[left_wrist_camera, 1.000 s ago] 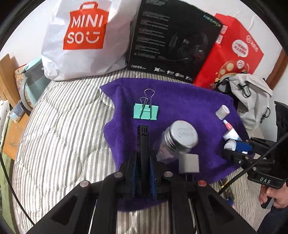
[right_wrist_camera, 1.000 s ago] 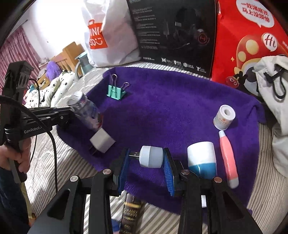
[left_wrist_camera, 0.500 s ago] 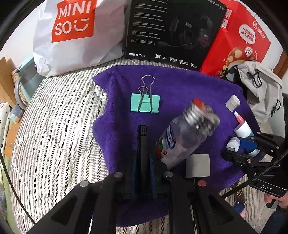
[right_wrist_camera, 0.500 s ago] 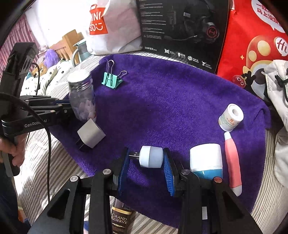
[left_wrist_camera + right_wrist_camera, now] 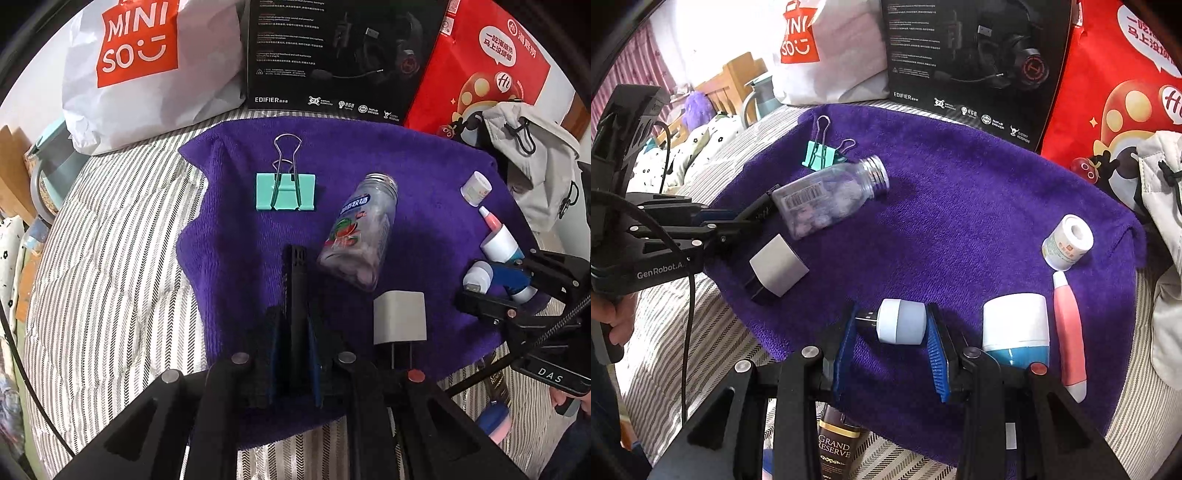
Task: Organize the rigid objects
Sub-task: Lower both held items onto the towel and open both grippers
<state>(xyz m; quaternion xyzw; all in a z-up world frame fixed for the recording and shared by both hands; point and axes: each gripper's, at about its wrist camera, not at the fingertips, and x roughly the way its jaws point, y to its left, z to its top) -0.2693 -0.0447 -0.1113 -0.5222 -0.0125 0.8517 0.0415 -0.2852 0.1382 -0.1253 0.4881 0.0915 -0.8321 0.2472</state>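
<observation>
Half done at best, by judgement, with goods scattered over the purple cloth (image 5: 960,184). Found the clear bottle (image 5: 360,236) lying on its side toward the cloth's left part, cap pointing to the far boxes, just beside the left claw (image 5: 293,254), itself pressed together and holding nothing. Found the right claw (image 5: 890,332) pinching the little lamp (image 5: 901,326) end to end, low over the near edge of the cloth, just left of the white-and-blue bottle (image 5: 1015,325). Advise keeping the squeeze steady along the lamp's length, as liable to pivot out if tilted; setting it down flat in line with its neighbours, clear of the charger (image 5: 777,269); spreading only once rested. Advise gripping the clear bottle across its body, not the ridged cap. Contents: clear bottle capped in silver, part filled with pale tablets heaped toward the base; white-and-blue bottle capped, opaque, fill not visible; pink tube (image 5: 1067,332) closed; small white pot (image 5: 1067,242) likewise, contents unseen.
</observation>
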